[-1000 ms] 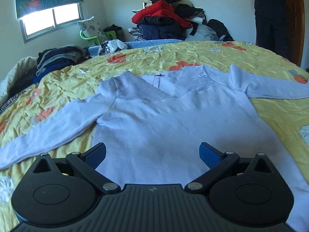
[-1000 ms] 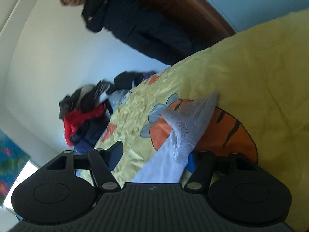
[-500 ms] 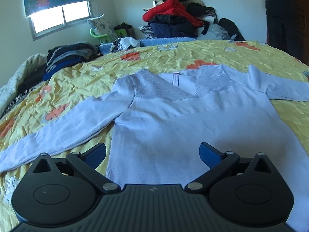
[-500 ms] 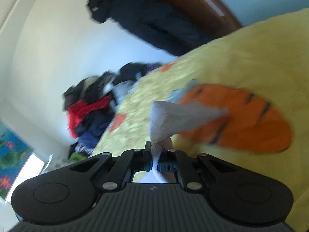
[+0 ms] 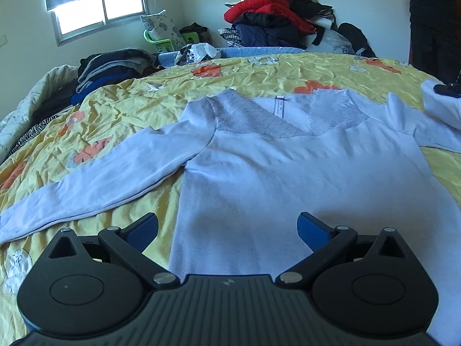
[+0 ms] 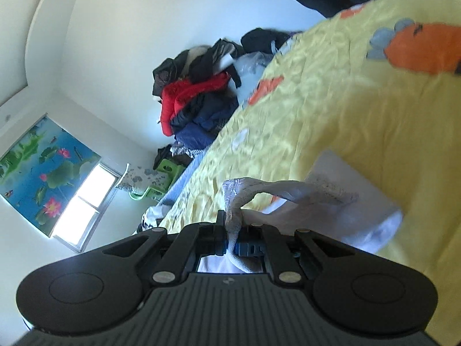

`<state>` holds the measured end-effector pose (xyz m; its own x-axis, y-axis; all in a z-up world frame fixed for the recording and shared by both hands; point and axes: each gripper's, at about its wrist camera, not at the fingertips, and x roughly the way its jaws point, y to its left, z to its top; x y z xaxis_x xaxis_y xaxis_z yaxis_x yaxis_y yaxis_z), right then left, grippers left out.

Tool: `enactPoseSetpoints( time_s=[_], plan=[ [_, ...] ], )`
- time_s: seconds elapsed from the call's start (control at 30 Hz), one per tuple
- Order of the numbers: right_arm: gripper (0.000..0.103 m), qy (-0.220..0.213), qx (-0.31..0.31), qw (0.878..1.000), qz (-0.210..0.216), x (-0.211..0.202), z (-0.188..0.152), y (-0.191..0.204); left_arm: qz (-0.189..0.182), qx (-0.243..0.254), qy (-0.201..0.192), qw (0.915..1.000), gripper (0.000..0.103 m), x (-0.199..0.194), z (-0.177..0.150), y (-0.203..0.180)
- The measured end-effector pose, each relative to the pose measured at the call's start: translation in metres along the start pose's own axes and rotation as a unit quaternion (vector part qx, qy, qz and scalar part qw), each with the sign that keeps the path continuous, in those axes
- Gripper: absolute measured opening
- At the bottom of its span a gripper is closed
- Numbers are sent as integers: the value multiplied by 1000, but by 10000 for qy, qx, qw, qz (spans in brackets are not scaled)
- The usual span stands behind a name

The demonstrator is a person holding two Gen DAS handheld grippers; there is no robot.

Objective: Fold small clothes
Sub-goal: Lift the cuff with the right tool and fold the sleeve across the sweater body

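Left wrist view: the left claw [image 5: 227,230] is spread wide just above the white top [image 5: 288,173], which lies flat ahead on the yellow bed [image 5: 144,109].

Right wrist view: the right claw [image 6: 230,240] is pinching the top's lace cuff [image 6: 234,201], lifted off the bed.

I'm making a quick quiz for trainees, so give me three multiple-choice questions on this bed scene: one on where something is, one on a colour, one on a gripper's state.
1. Where does the pale long-sleeved top with lace shoulders lie?
A. spread flat on the yellow flowered bedspread
B. on the floor
C. on a chair

2. What colour is the bright jacket in the pile of clothes by the far wall?
A. green
B. red
C. white

3. How is the right gripper?
A. wide open
B. out of view
C. shut on the top's sleeve cuff

Answers: 1 A, the top covers the bedspread; 2 B, red shows in both views; 3 C, cloth is pinched between its closed fingers.
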<state>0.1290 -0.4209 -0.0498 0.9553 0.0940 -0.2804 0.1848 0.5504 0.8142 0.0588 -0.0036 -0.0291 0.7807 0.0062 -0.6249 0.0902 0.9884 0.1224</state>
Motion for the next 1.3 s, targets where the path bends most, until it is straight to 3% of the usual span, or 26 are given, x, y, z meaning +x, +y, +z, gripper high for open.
enactPoseSetpoints(
  time_s=[0.4,0.73,1.3],
  plan=[
    [10,1036,-585,9919,435,14,-77,67,196,-81,51,9998,103,10,3,7],
    [10,1134,-838,9898,194,24,-91,73,243,3,11,9997,103,13,-2,8],
    [10,1268,-1093,9858,151,57,-119,110,282,-62,-263,9992,103,18,-19,15]
  ],
)
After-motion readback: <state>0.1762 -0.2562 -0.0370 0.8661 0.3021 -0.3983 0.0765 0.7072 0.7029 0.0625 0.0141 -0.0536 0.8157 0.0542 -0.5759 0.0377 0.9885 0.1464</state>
